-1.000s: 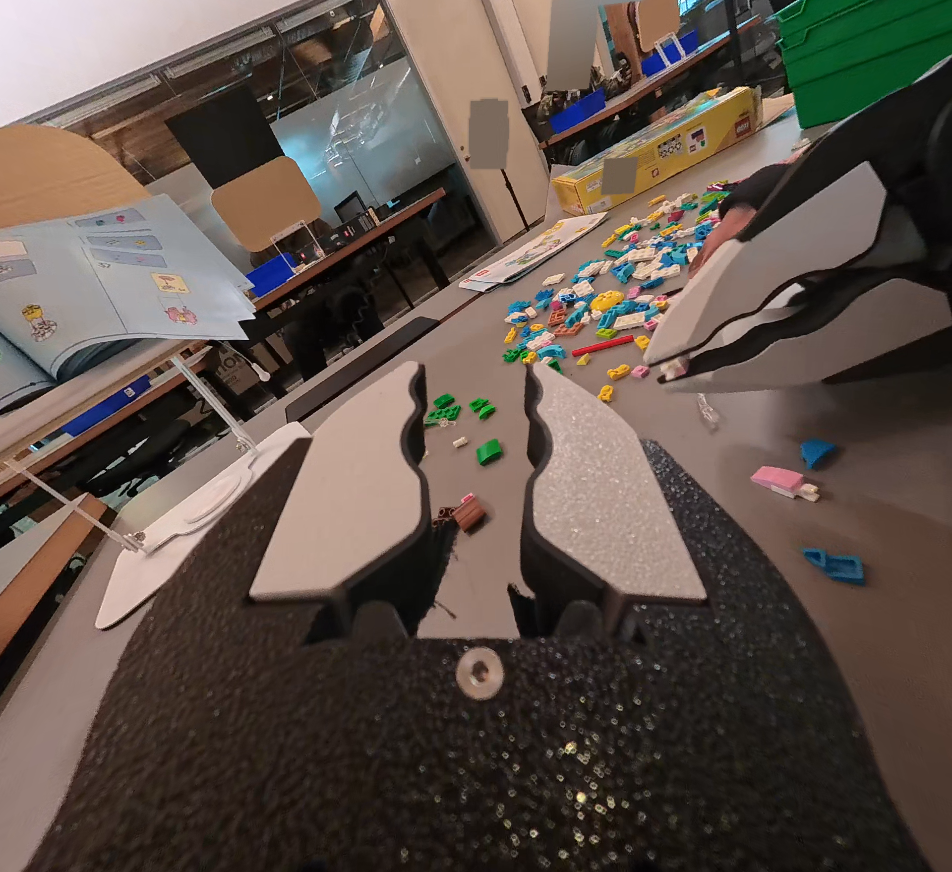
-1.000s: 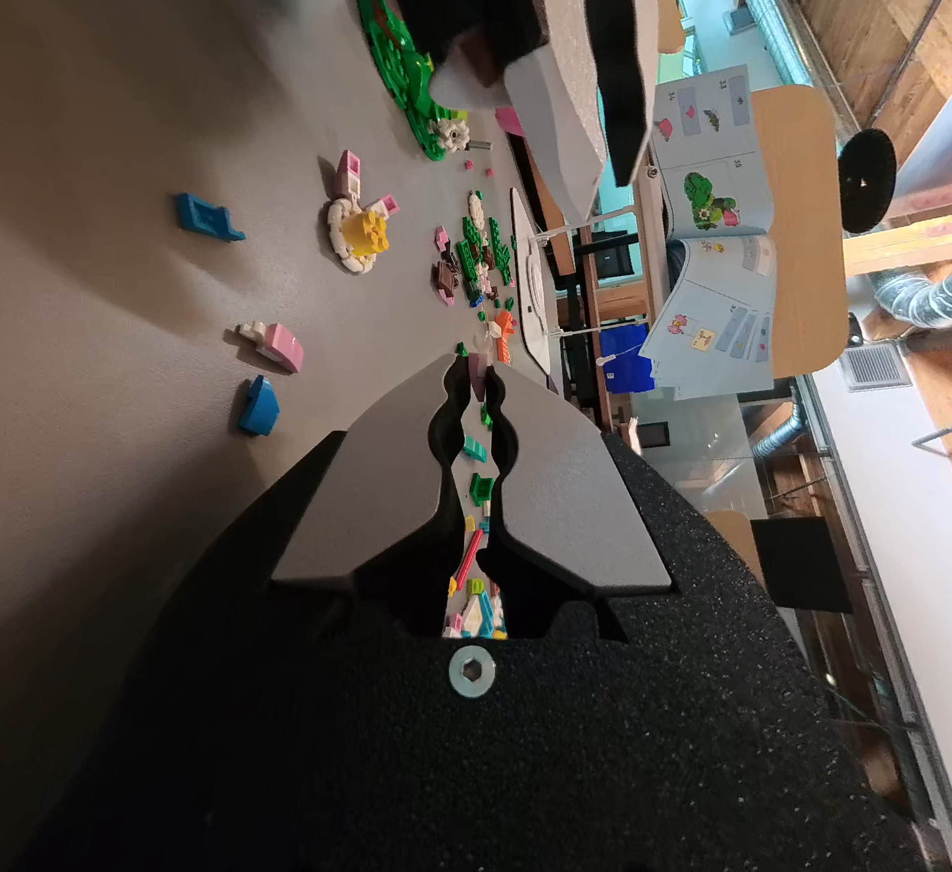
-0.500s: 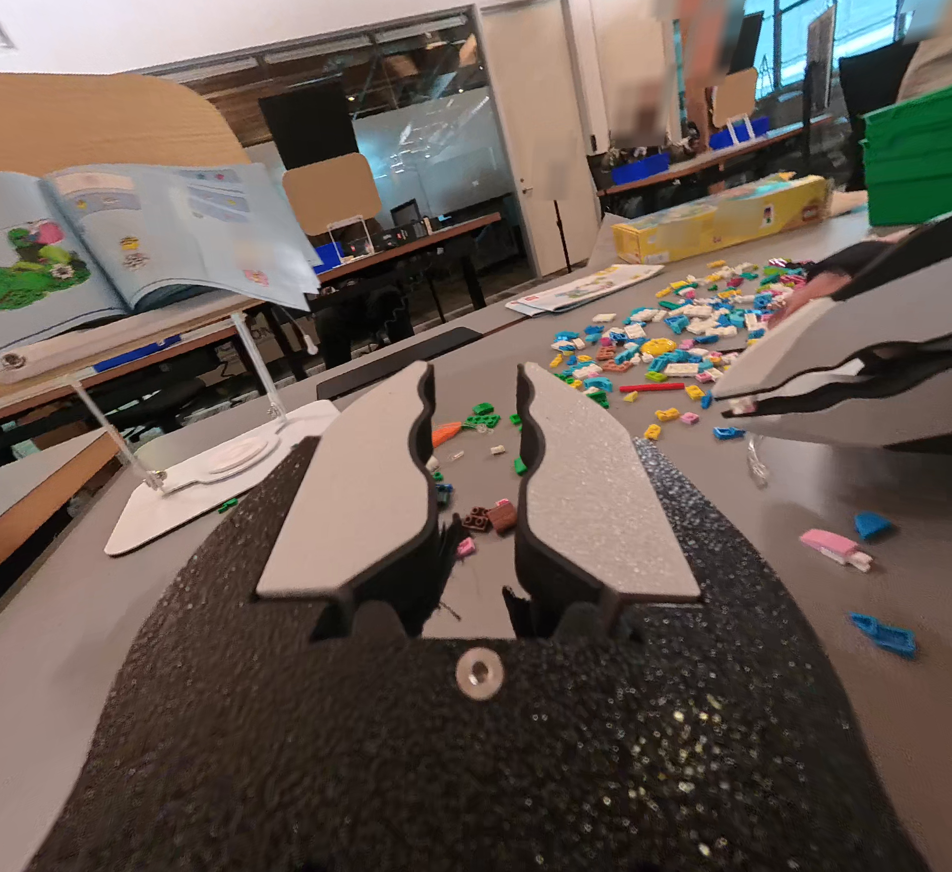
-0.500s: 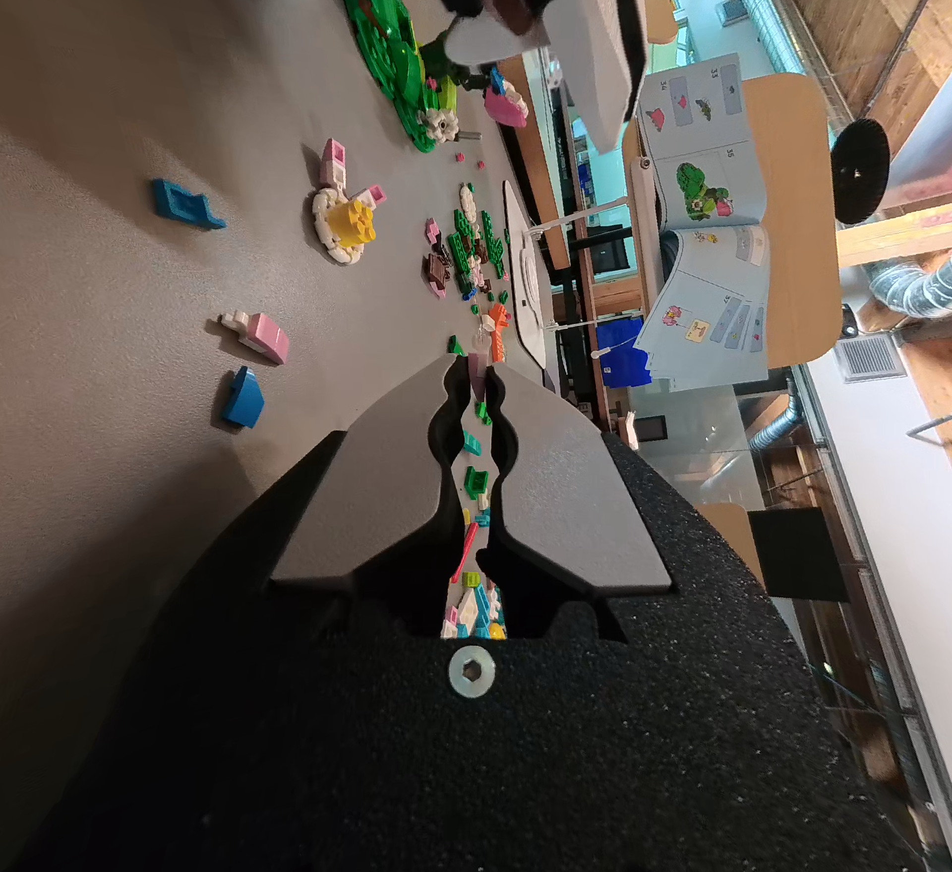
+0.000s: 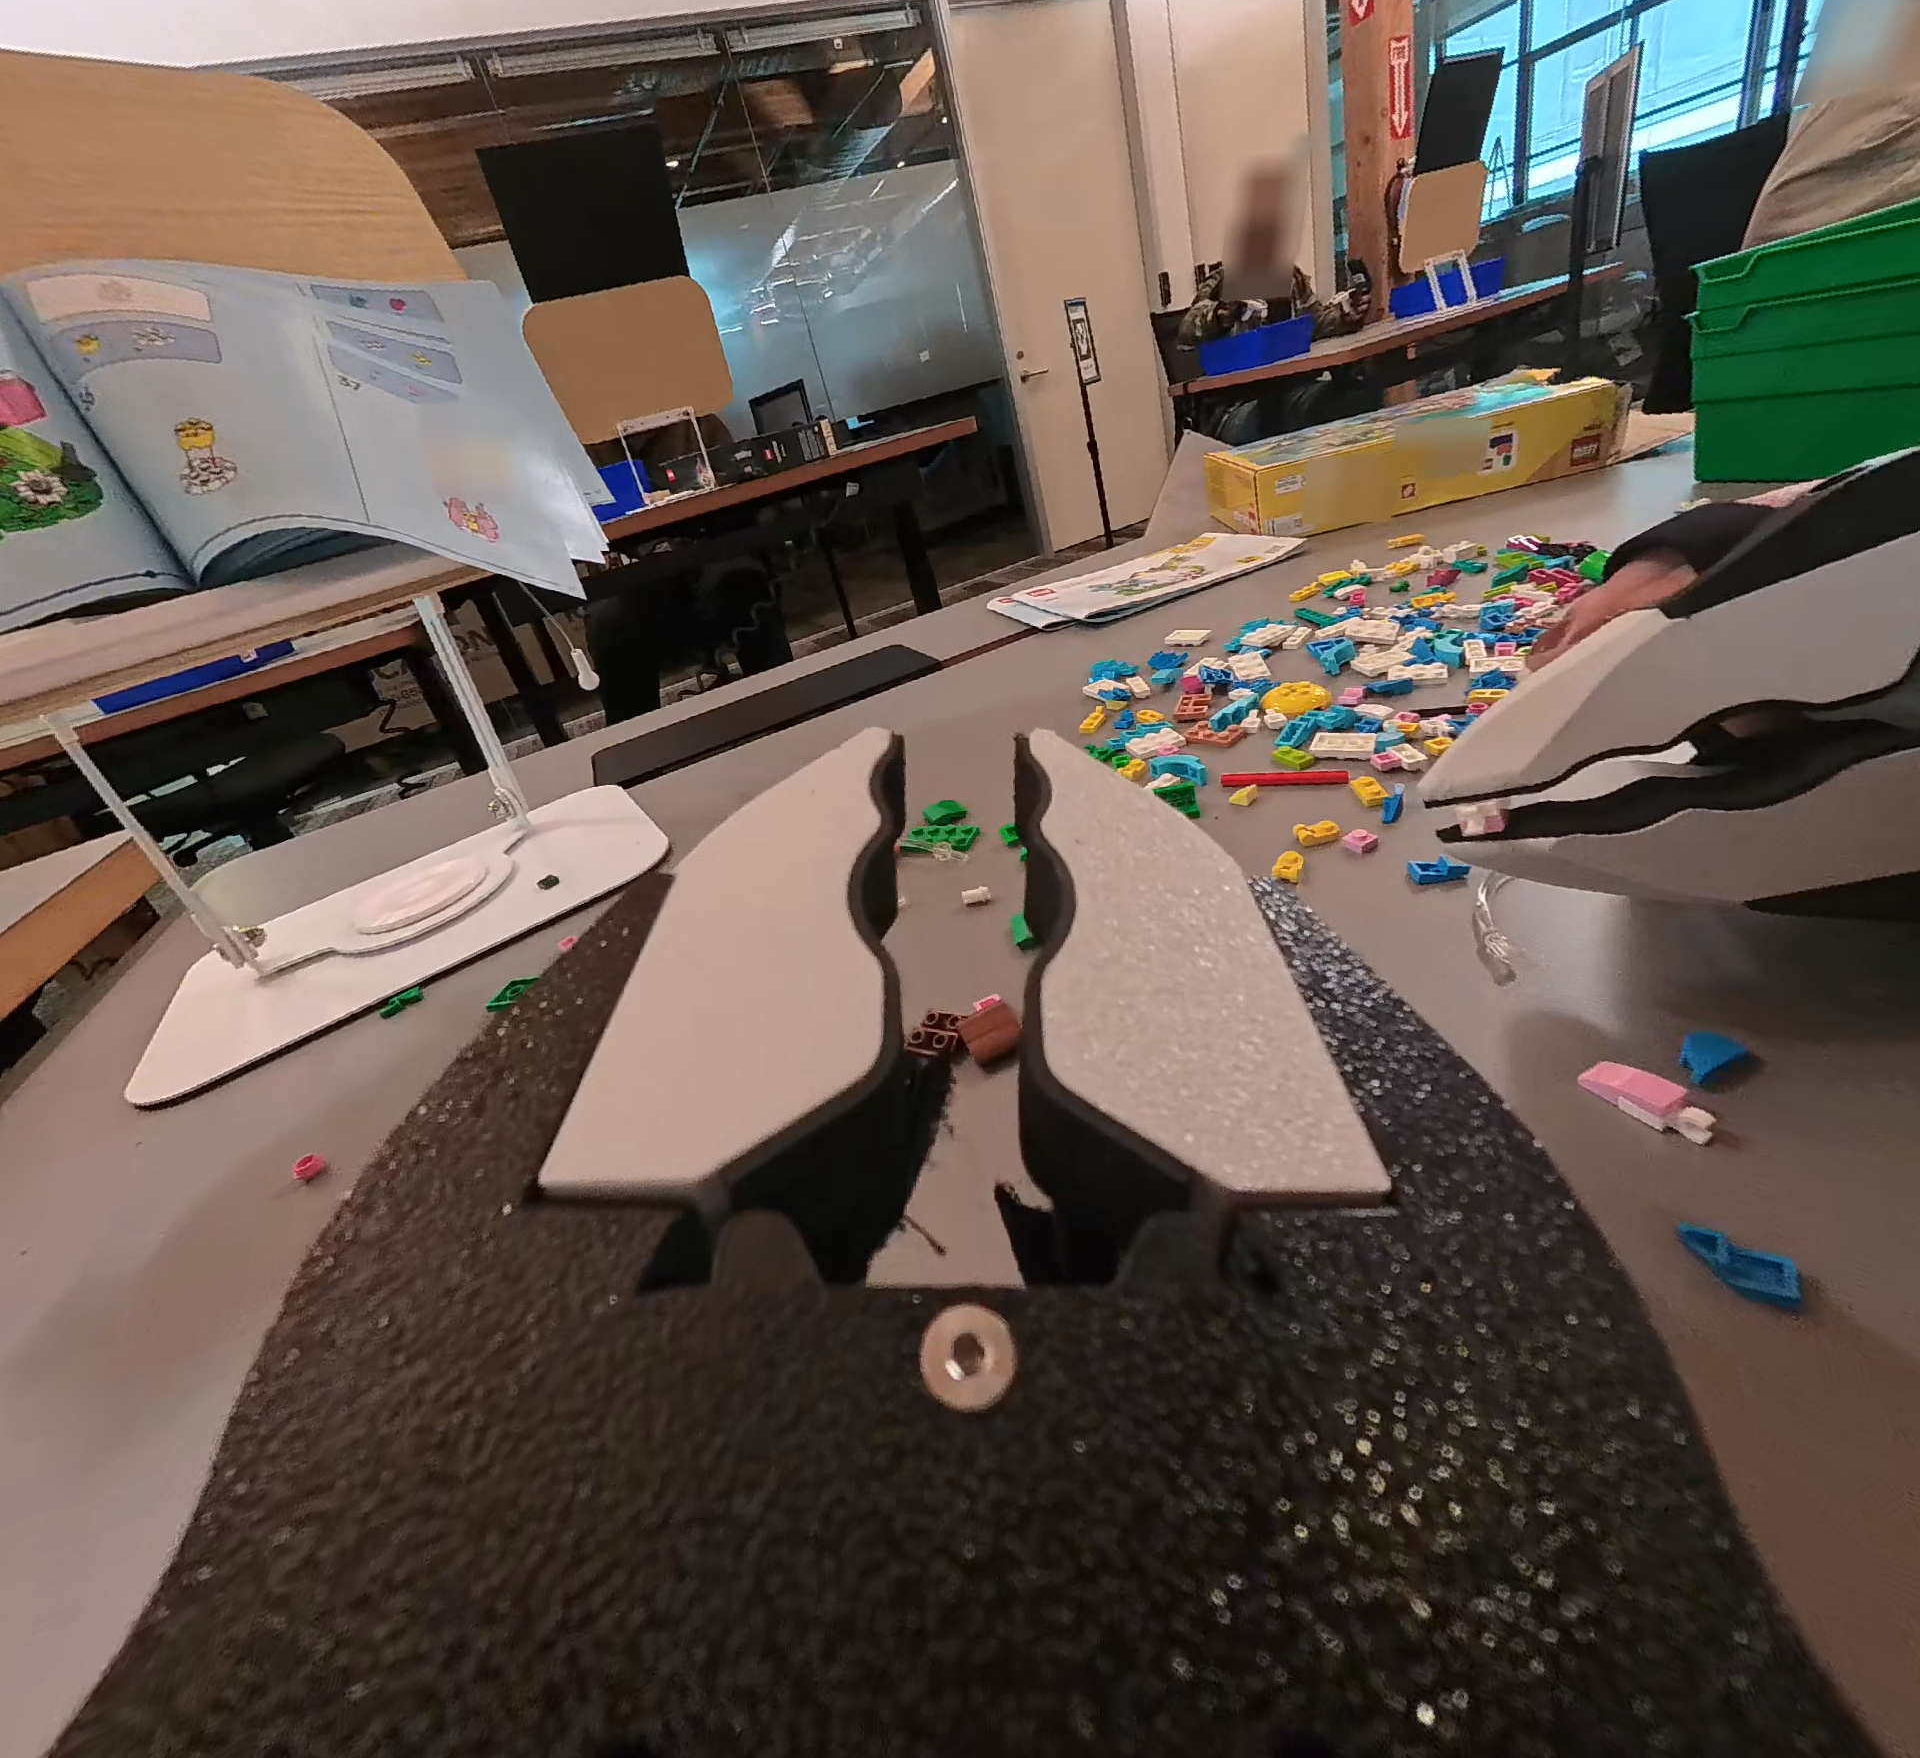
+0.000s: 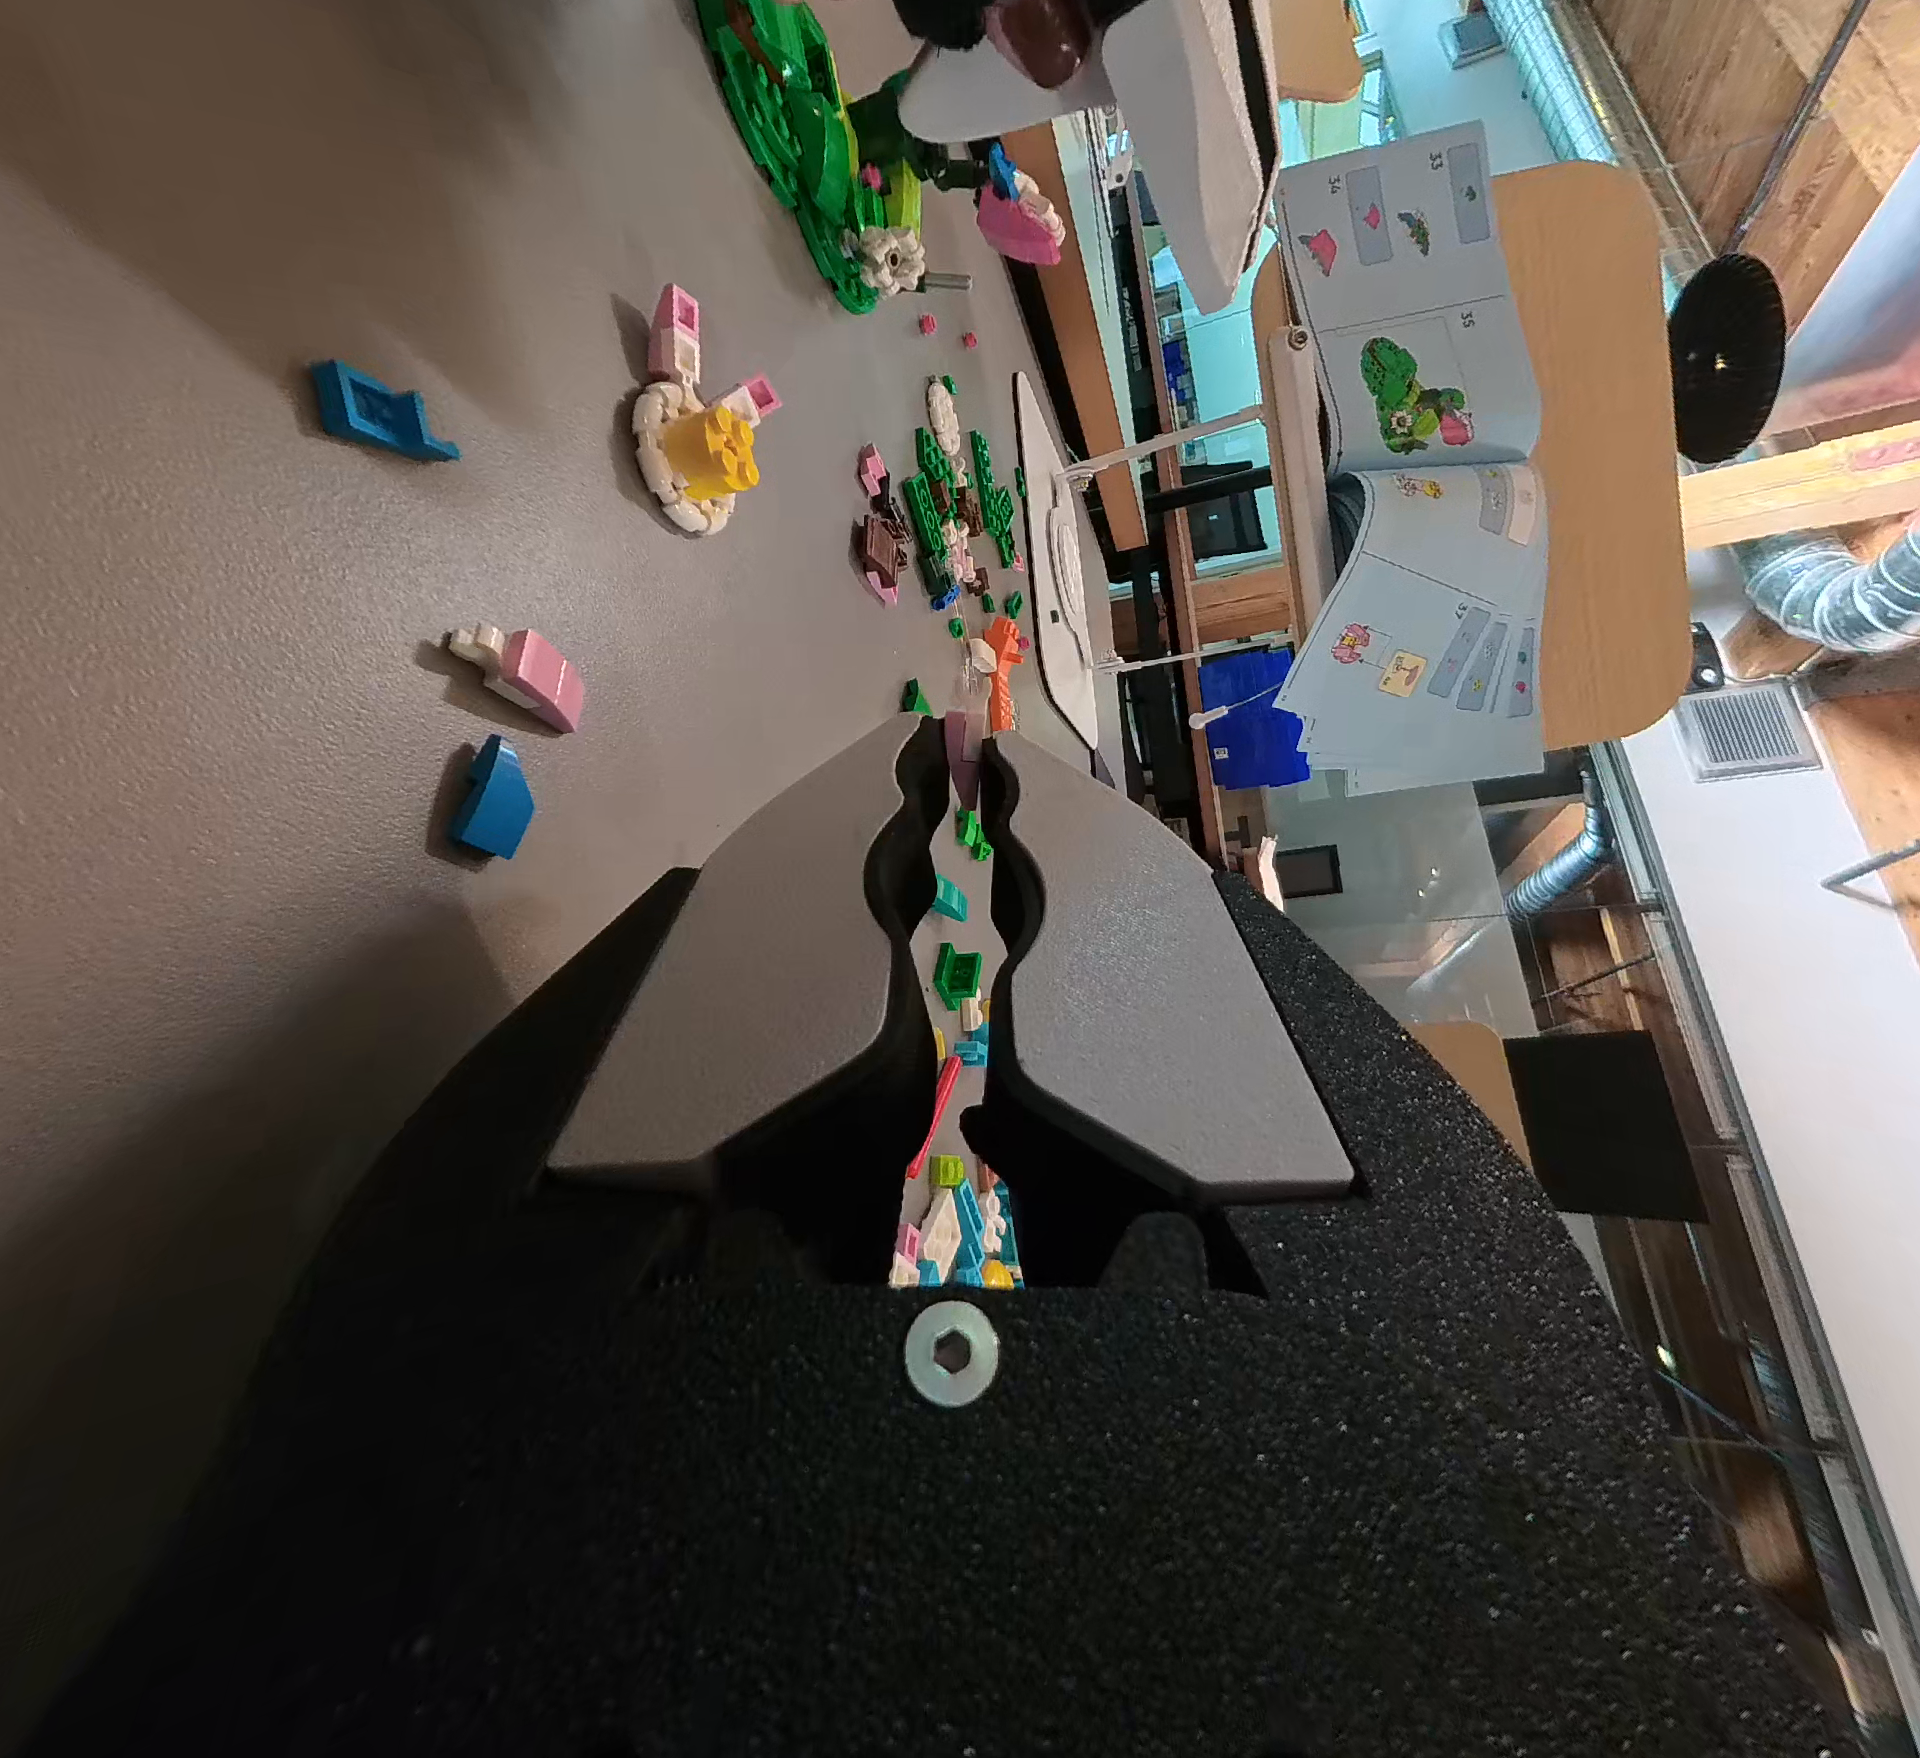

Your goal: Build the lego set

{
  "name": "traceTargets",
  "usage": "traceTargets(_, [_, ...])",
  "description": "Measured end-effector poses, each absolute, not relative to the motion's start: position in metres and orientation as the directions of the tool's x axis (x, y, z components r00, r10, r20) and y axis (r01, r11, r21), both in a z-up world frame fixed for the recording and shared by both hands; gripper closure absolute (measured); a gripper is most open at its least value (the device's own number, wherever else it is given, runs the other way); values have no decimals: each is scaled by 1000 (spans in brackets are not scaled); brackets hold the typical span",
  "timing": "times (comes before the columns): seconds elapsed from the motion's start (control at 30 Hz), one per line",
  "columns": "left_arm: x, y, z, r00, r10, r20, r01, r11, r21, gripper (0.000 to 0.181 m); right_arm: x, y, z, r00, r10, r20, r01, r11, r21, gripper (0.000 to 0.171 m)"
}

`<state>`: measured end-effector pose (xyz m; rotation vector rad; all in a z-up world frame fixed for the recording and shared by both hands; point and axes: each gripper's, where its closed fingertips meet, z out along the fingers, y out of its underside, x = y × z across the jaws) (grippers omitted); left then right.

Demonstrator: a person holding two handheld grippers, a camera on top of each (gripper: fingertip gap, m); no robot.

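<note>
My left gripper [image 5: 956, 758] is open and empty, held above the grey table [image 5: 1558, 1033], with two brown bricks [image 5: 961, 1033] lying under its fingers. My right gripper [image 6: 961, 742] is shut on a small pale pink and white piece [image 6: 964, 747] at its tips; it also shows at the right of the left wrist view [image 5: 1455, 815]. A green leafy build [image 6: 790, 108] with a white flower lies far off, under the left gripper [image 6: 1039, 77]. A yellow and white flower [image 6: 696, 456] sits on the table. The open instruction booklet [image 6: 1434, 420] stands on a holder.
A pile of loose bricks [image 5: 1351, 669] covers the far right of the table. A pink brick [image 5: 1642, 1090] and blue pieces [image 5: 1740, 1267] lie near. The holder's white base [image 5: 416, 929] is at left. A yellow box [image 5: 1413, 461] and green bins [image 5: 1808, 347] stand behind. My right fingertips sit around 12 cm from my left ones.
My left gripper has swung level and pulled back from the right gripper, uncovering the green build in the right wrist view. The right gripper stays shut on its small piece.
</note>
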<state>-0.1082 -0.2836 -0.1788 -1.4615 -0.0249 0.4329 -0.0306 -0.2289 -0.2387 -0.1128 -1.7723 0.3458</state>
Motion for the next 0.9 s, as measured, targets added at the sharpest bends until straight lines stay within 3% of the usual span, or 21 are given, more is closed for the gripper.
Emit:
traceTargets(0.57, [-104, -280, -183, 937, 253, -241, -258, 36, -966, 165, -30, -231, -240, -235, 241, 942, -124, 953, -275, 166])
traceTargets(0.8, [-70, -267, -197, 953, 22, -303, -302, -19, -953, 165, -30, -230, -238, -228, 238, 944, -127, 954, -272, 166])
traceTargets(0.9, [-61, -266, -229, 949, -169, -267, -299, -210, -931, 157, -29, -231, -239, -235, 237, 943, -131, 953, -272, 166])
